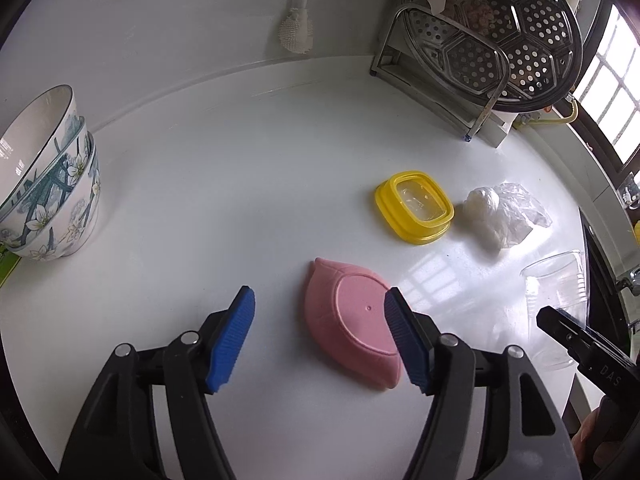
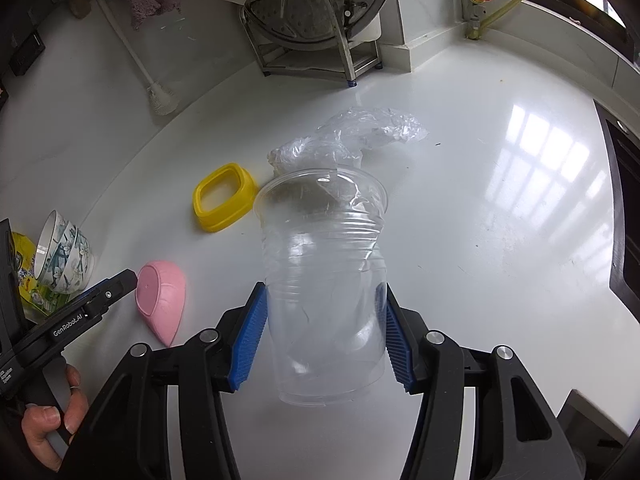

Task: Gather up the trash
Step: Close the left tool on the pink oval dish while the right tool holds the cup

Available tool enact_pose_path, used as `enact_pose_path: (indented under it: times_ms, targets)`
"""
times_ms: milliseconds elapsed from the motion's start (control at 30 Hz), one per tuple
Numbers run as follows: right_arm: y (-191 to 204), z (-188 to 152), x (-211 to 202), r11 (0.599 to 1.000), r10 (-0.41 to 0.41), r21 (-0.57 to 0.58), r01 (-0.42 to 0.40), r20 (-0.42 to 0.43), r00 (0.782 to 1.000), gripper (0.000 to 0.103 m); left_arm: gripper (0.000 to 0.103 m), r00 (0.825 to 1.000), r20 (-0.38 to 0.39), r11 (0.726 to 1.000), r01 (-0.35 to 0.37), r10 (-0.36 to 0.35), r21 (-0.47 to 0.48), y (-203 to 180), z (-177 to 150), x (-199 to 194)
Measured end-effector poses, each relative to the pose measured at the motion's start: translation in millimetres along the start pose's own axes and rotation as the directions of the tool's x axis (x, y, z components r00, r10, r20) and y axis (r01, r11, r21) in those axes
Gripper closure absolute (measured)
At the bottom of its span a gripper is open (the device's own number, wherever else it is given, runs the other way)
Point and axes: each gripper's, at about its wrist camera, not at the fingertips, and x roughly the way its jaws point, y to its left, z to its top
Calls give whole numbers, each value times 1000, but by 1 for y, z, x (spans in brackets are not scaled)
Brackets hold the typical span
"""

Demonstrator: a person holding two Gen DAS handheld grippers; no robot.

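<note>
- Gripping a clear cup (image 2: 326, 296), the right gripper (image 2: 324, 340) pinches its lower wall between two blue pads (image 2: 248, 340); the cup's mouth points away from the tool and its side is creased, likely from the squeeze.
- Held clear of the white counter (image 2: 500, 200), the cup looks like trash already picked up and waiting for a bin, which is not in view.
- Just beyond the cup's rim lies a crumpled plastic bag (image 2: 360, 132), probably the next piece of trash.
- Left of the bag, ahead of the tool, sits a yellow lid (image 2: 224, 198).
- The left gripper (image 1: 320, 336) hangs above the counter with its jaws spread and nothing between them; no pad touches anything.
- Under its right pad (image 1: 408, 344), partly hidden by it, a pink dish (image 1: 348, 320) lies upside down on the counter.
- Far left of that tool stand stacked bowls (image 1: 48, 184); ahead and right, a metal rack (image 1: 480, 48) holds a perforated steamer tray.
- With one hand full, the free left tool seems kept open to take the bag.
</note>
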Motion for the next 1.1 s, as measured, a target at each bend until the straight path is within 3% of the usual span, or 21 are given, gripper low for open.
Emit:
enact_pose_path:
  times_ms: [300, 500, 567, 600, 633, 1100]
  targets:
    - [-14, -1, -6, 1000, -23, 18, 22, 12, 1000, 50, 30, 999, -12, 999, -30, 30, 17, -28, -16, 15]
    - [-20, -2, -9, 999, -26, 34, 25, 17, 1000, 50, 24, 994, -5, 993, -112, 112, 36, -38, -21, 31]
    - [-21, -2, -10, 999, -25, 36, 25, 16, 1000, 50, 25, 990, 1, 988, -143, 143, 59, -42, -22, 33]
    - [-21, -2, -9, 999, -25, 37, 25, 17, 1000, 50, 32, 989, 7, 987, -150, 150, 64, -42, -22, 33]
    - [-21, -2, -9, 999, -25, 38, 25, 16, 1000, 50, 38, 990, 12, 987, -144, 143, 70, -43, -22, 32]
    - [-16, -7, -19, 1000, 13, 12, -13, 12, 1000, 50, 38, 996, 2, 994, -92, 92, 56, -35, -27, 2]
